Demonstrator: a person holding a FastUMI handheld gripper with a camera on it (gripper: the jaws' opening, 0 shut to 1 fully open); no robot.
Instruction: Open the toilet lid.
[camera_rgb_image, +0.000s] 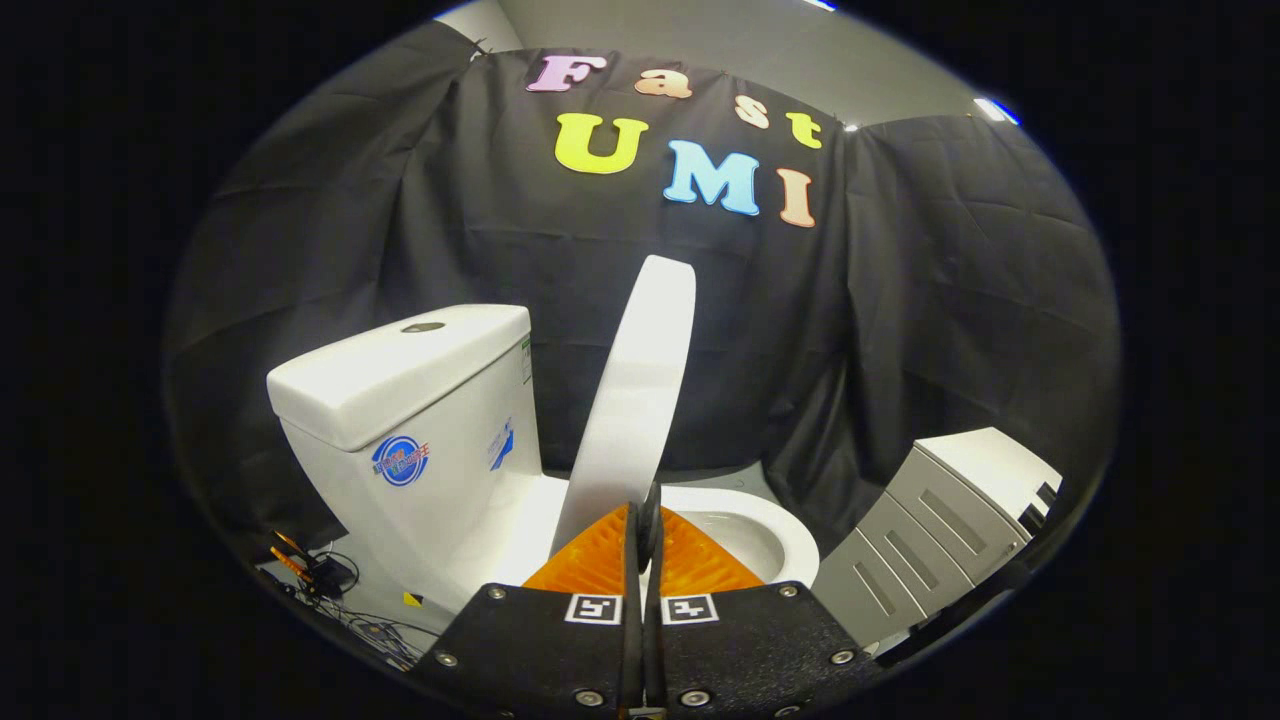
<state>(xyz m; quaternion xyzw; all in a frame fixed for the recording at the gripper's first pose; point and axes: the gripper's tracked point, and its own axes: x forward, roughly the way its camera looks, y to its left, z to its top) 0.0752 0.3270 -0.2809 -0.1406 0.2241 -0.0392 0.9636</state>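
Fingers (648, 520) together — lid (640, 390) edge-on

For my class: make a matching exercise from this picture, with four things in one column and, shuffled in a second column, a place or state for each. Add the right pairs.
Things
1. toilet lid
2. tank
3. cabinet
4. gripper

Places or states
A. fingers close together, no clear gap, at the lid's lower edge
B. raised, standing nearly upright
C. beyond the bowl, drawers facing it
D. behind the lid, round button on top

Pairs: 1-B, 2-D, 3-C, 4-A
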